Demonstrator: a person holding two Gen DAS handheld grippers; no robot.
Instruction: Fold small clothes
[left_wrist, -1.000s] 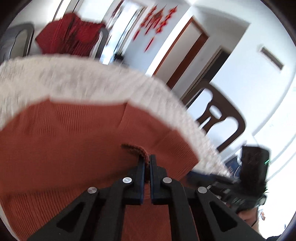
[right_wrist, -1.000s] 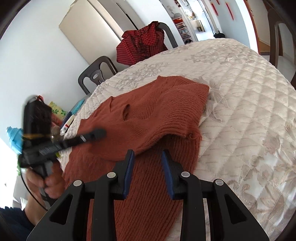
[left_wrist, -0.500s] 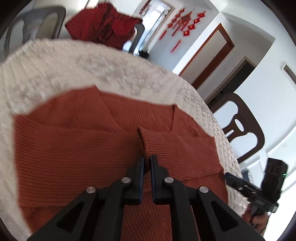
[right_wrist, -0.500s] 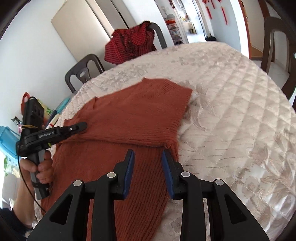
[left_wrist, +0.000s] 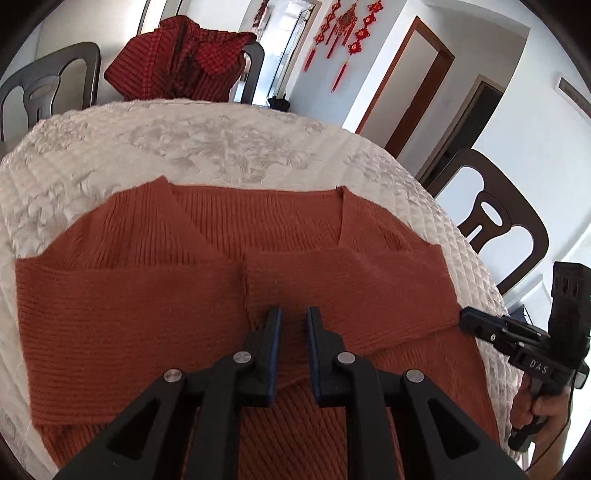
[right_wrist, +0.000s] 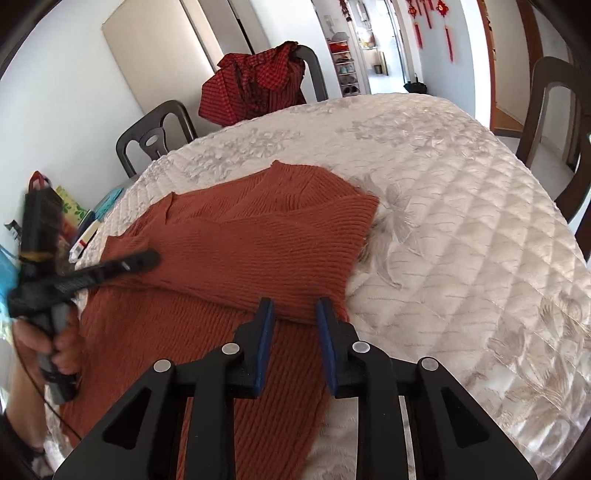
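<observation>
A rust-orange knit sweater (left_wrist: 147, 295) lies flat on the white quilted table (left_wrist: 184, 140), both sleeves folded across its chest. My left gripper (left_wrist: 293, 314) is open just above the folded right sleeve, holding nothing. In the right wrist view the sweater (right_wrist: 240, 251) lies left of centre, and my right gripper (right_wrist: 293, 306) is open over the lower edge of the folded sleeve, empty. The right gripper shows in the left wrist view (left_wrist: 469, 319) at the sweater's right edge. The left gripper shows blurred in the right wrist view (right_wrist: 147, 258).
A red checked garment (left_wrist: 184, 62) hangs over a chair at the far side of the table. Dark wooden chairs (left_wrist: 487, 206) stand around the table. Bare quilted cloth (right_wrist: 461, 240) lies to the right of the sweater. Coloured items (right_wrist: 74, 210) sit beyond the left edge.
My left gripper carried the sleeve across the chest, laid it down and opened. The right gripper stayed open and shifted slightly over the sweater's lower edge.
</observation>
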